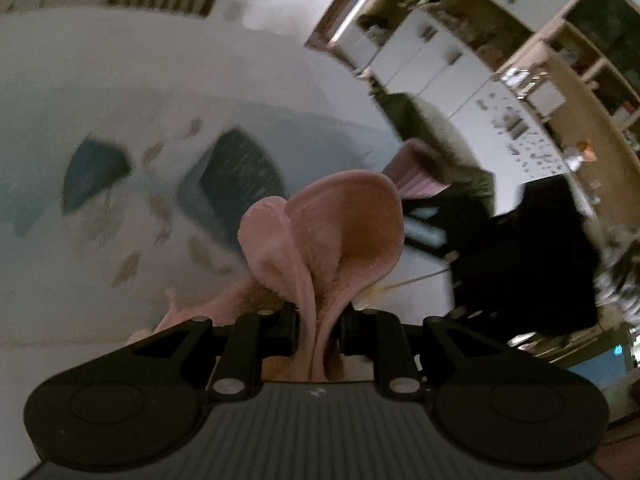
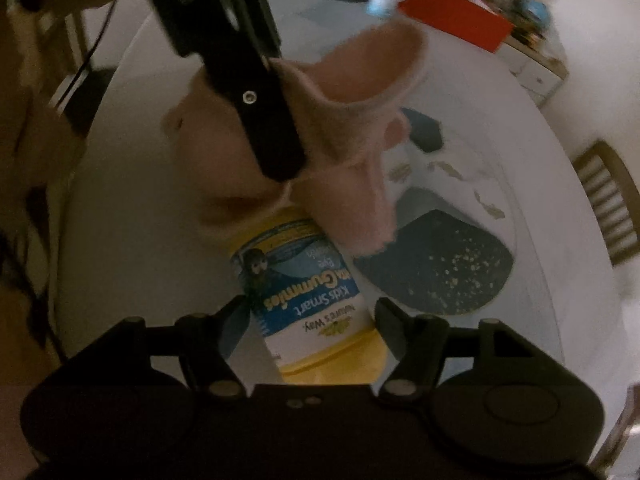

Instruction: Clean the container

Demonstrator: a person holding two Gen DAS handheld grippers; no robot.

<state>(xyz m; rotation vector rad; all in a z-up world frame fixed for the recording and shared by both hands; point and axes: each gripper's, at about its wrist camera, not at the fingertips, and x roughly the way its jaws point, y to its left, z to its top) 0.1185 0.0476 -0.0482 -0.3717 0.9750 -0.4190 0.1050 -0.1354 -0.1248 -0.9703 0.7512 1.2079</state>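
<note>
My left gripper (image 1: 318,326) is shut on a pink cloth (image 1: 328,232), which bulges up in two folds between the fingers. In the right wrist view the same pink cloth (image 2: 352,152) hangs from the left gripper (image 2: 276,176) and drapes over the far end of a yellow gummies bottle (image 2: 308,300) with a blue and white label. My right gripper (image 2: 310,316) is shut on that bottle, one finger on each side of its body. The bottle's far end is hidden under the cloth.
A white table (image 2: 140,240) lies below, with crumbs (image 2: 486,204) scattered on it. A dark tray (image 2: 444,264) speckled with crumbs sits to the right of the bottle. A red box (image 2: 452,20) stands at the far edge. A chair back (image 2: 608,200) is at the right.
</note>
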